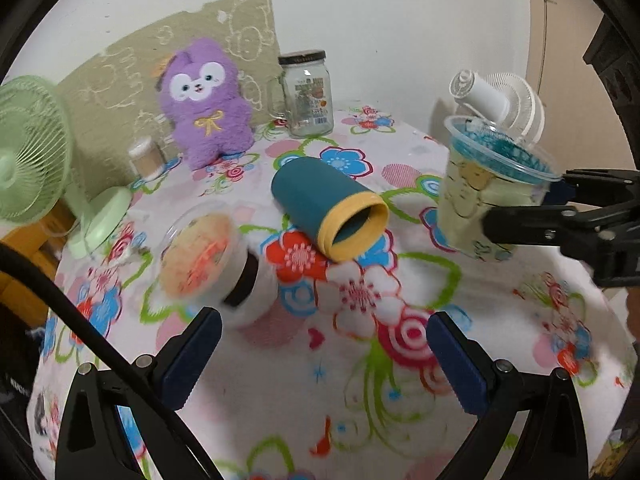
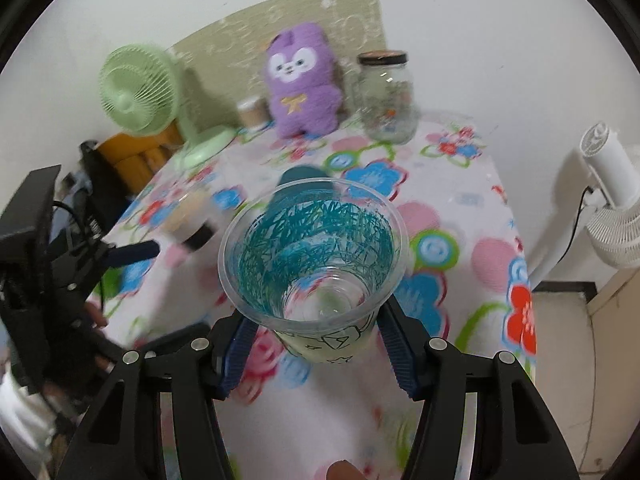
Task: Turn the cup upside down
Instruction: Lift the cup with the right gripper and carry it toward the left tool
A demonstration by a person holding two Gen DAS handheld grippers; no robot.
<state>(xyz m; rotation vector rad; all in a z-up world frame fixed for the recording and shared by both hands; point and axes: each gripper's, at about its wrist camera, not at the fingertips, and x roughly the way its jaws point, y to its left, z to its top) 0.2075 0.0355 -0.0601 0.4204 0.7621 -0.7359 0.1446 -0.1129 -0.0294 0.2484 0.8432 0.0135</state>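
A clear plastic cup (image 2: 316, 256) with teal scribbles and a pale green printed wall is held upright, mouth up, off the table. My right gripper (image 2: 316, 340) is shut on the cup's lower wall. The left wrist view shows the same cup (image 1: 484, 192) at the right, pinched by the right gripper (image 1: 516, 216). My left gripper (image 1: 324, 352) hangs open over the floral tablecloth (image 1: 280, 408) with nothing between its fingers. It appears at the left of the right wrist view as the left gripper (image 2: 132, 252).
A teal tumbler (image 1: 328, 208) with a yellow rim lies on its side mid-table. A lidded food cup (image 1: 208, 256) lies tipped near the left fingers. A purple plush (image 1: 204, 100), glass jar (image 1: 306, 94), green fan (image 1: 32, 156), small paper cup (image 1: 146, 156) and white fan (image 1: 500, 100) ring the back.
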